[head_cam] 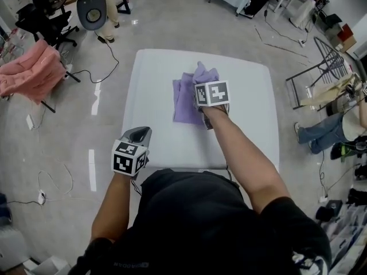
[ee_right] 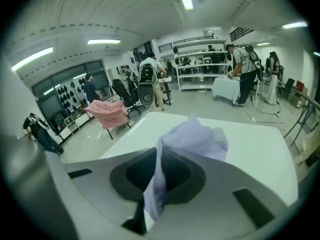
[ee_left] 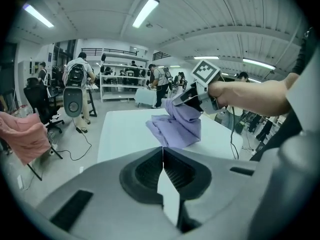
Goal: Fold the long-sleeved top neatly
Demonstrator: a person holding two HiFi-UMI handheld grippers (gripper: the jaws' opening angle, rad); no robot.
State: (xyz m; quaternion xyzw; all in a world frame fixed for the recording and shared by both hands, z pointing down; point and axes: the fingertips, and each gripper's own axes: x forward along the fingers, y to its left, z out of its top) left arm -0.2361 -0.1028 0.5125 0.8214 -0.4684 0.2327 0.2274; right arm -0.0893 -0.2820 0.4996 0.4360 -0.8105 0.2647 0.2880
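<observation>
A lavender long-sleeved top [head_cam: 184, 101] lies bunched and partly folded in the middle of the white table [head_cam: 252, 130]. My right gripper [head_cam: 205, 80] is shut on a fold of it, and the cloth rises in a peak at the jaws. In the right gripper view the top [ee_right: 195, 136] runs down between the pads of the right gripper [ee_right: 156, 181]. My left gripper [head_cam: 140, 133] sits at the table's near left edge, shut and empty. In the left gripper view, the left gripper [ee_left: 162, 160] points toward the top [ee_left: 175, 128], with the right gripper [ee_left: 186, 99] above the cloth.
A pink garment [head_cam: 31, 70] hangs over a chair on the floor at the left. Office chairs, a round grey stand [head_cam: 92, 10] and cables lie beyond the table's far left. A wire rack [head_cam: 330, 67] and a seated person's legs [head_cam: 321, 133] are at the right.
</observation>
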